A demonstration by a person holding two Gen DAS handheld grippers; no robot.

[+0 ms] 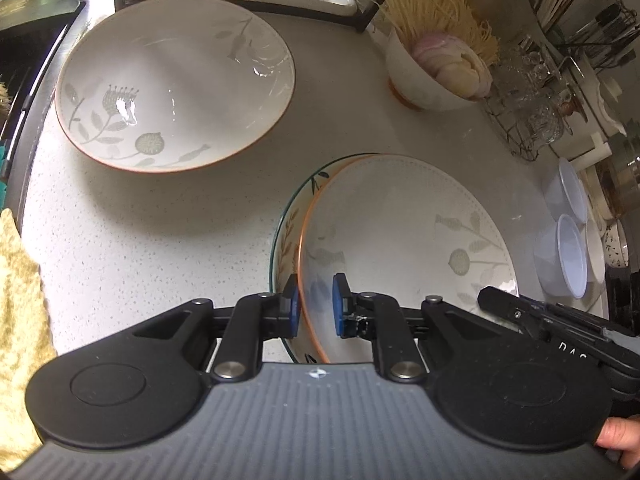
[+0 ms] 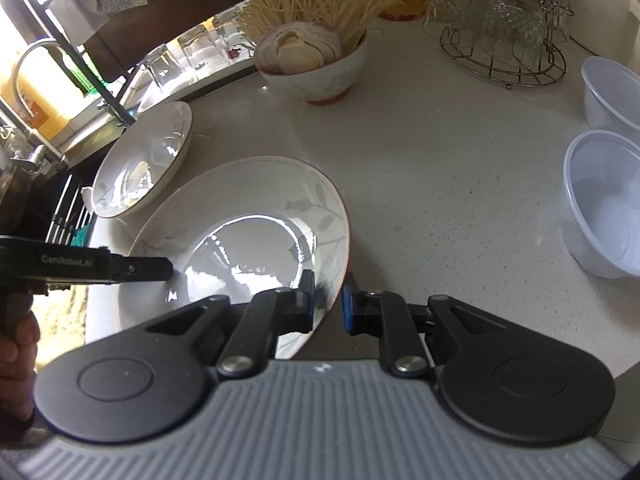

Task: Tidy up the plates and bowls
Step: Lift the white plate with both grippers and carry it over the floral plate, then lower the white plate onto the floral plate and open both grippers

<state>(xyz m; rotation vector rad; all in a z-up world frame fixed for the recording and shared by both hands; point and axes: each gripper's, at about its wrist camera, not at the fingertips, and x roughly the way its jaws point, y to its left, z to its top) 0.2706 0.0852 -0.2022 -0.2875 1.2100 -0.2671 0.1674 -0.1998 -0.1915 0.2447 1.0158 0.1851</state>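
A white orange-rimmed bowl with leaf print sits on top of a green-rimmed plate on the speckled counter. My left gripper straddles this bowl's left rim, pads close on both sides of it. My right gripper straddles the same bowl at its right rim; it shows in the left wrist view. A second, larger leaf-print bowl stands apart at the far left, also seen in the right wrist view.
A bowl of noodles and sliced onion stands at the back. A wire rack of glasses and two clear plastic tubs are on the right. A sink and tap lie left. A yellow cloth hangs at the left edge.
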